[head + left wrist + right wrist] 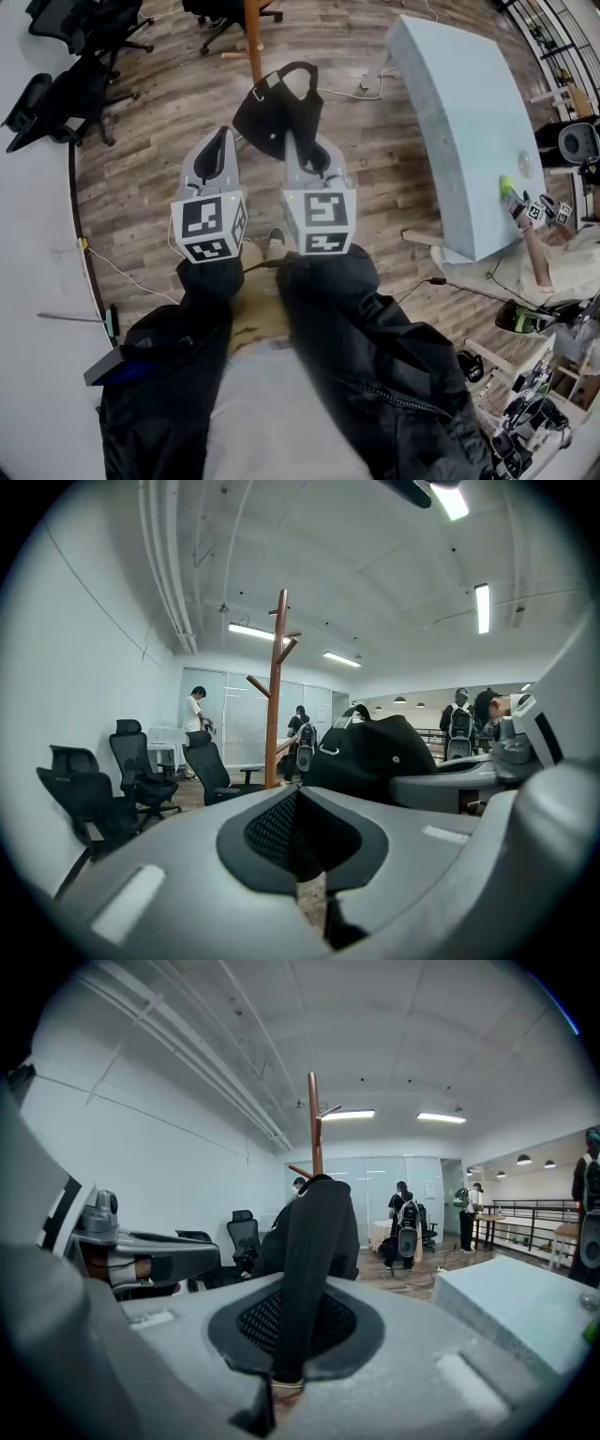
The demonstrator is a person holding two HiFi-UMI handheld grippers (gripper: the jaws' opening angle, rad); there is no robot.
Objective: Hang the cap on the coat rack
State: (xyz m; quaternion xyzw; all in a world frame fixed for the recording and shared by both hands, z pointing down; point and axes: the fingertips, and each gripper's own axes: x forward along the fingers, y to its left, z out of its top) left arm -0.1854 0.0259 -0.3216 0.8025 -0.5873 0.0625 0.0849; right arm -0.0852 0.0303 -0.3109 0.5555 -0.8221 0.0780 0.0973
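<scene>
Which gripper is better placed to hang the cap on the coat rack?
Right. The right gripper is clamped on the black cap, with the coat rack straight ahead of it; the left gripper holds nothing.

The cap [278, 108] is sitting in the right hand-held gripper [300, 142], the coat rack [253, 42] standing beyond it, the tabletop [459, 122] lying right, chairs [75, 56] left.
</scene>
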